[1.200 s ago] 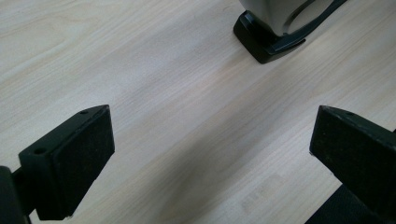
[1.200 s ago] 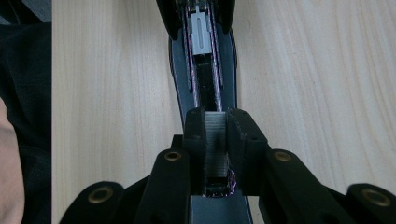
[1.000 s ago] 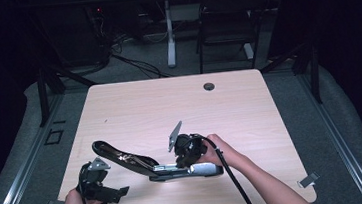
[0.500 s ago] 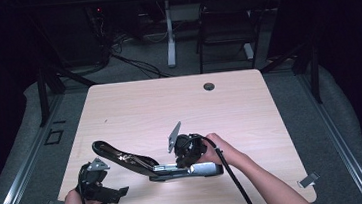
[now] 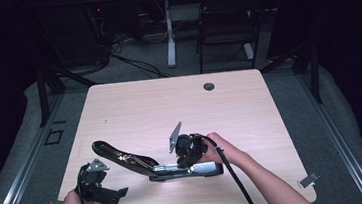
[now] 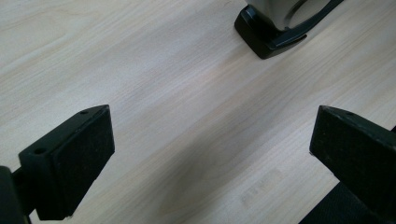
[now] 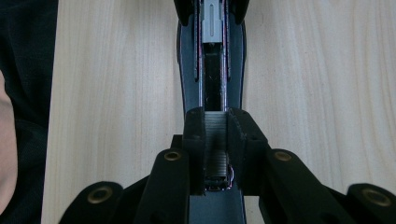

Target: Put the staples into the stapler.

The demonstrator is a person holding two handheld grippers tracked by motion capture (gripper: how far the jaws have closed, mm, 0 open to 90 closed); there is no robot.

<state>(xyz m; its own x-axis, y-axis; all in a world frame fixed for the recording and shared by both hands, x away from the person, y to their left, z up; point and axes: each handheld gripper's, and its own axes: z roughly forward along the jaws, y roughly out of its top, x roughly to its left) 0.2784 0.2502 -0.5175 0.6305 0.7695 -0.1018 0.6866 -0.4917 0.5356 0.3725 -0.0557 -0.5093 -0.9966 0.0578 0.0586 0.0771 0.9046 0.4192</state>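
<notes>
Stapler (image 5: pixel 165 168) lies flipped open near the table's (image 5: pixel 179 102) front edge, top arm swung out toward the left. Right gripper (image 7: pixel 215 140) sits over the stapler base, jaws pinched on a strip of staples (image 7: pixel 216 128) in the channel. Left gripper (image 5: pixel 108 195) rests at front left, jaws wide apart, holding nothing.

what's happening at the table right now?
A person is working on an opened stapler lying near the front of the wooden table, its top arm swung out to the left. The right gripper is over the stapler's channel, its fingers closed on a strip of staples sitting in the magazine. The left gripper hangs open above bare table at the front left corner, holding nothing, with the stapler's end just ahead of it.
</notes>
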